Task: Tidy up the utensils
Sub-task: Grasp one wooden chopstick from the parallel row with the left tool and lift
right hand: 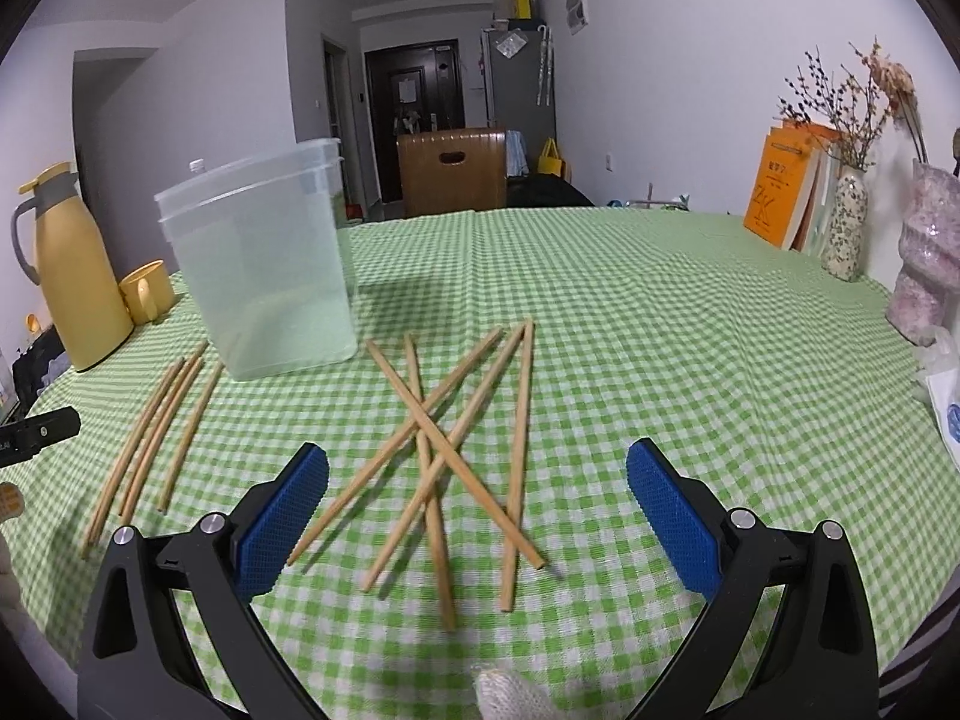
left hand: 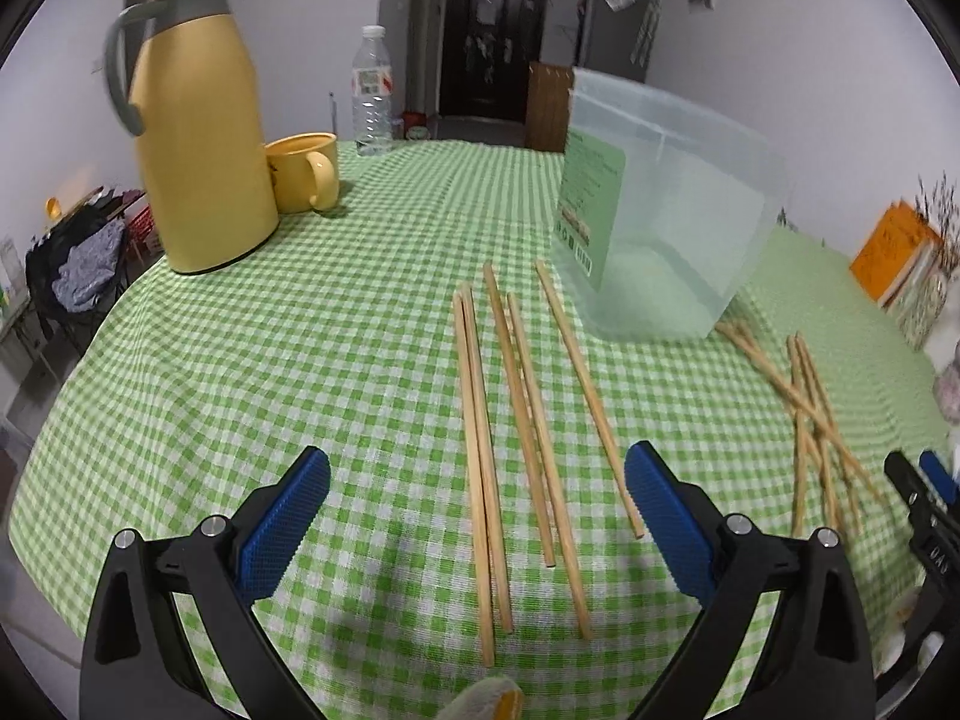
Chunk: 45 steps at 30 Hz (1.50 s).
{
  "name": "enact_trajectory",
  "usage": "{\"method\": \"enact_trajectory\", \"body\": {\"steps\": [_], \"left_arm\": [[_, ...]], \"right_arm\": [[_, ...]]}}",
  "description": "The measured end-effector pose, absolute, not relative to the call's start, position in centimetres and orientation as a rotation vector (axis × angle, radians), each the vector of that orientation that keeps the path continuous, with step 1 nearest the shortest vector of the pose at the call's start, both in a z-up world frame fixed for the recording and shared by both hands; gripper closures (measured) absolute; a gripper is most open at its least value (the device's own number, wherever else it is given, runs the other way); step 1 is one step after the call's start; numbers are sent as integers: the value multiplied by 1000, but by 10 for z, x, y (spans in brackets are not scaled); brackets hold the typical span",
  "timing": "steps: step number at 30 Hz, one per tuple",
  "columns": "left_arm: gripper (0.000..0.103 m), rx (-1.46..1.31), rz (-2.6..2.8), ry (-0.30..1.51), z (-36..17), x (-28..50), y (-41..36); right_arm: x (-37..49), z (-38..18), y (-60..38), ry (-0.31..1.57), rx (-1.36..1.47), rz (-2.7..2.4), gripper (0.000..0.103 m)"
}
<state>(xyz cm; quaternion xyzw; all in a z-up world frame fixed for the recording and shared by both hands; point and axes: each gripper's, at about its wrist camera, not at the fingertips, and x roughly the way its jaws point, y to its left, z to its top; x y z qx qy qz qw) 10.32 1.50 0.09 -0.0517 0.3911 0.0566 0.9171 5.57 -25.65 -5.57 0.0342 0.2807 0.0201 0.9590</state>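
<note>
Table under green checked cloth [left hand: 240, 360]. Far-left corner: yellow flask [left hand: 198, 138], yellow mug [left hand: 303, 171] touching beside it. Left gripper [left hand: 477, 516]: jaws spread wide, holding nothing, hovering over five chopsticks in a neat row [left hand: 522, 438]. Clear plastic container [right hand: 270, 258] upright just beyond the row. Right gripper [right hand: 477, 516]: jaws likewise released, empty, over a crossed pile of chopsticks [right hand: 444, 444]. Far-right edge: orange books [right hand: 780, 186], vases.
</note>
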Motion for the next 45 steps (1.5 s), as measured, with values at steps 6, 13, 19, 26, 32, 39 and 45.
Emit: {"method": "enact_trajectory", "body": {"steps": [6, 13, 19, 26, 32, 39, 45], "left_arm": [[31, -70, 104, 929, -8, 127, 16], [58, -74, 115, 1049, -18, 161, 27], [79, -108, 109, 1157, -34, 180, 35], [84, -151, 107, 1195, -43, 185, 43], [88, -165, 98, 1240, -43, 198, 43], [92, -128, 98, 1283, -45, 209, 34], [96, -84, 119, 1320, -60, 222, 25]], "right_arm": [[60, -64, -255, 593, 75, 56, 7], [59, -66, -252, 594, 61, 77, 7], [59, -67, -252, 601, 73, 99, 7], [58, -68, -255, 605, 94, 117, 7], [59, -68, -257, 611, 108, 128, 7], [59, -68, -260, 612, 121, 135, 7], [59, -67, -261, 615, 131, 143, 7]]}}
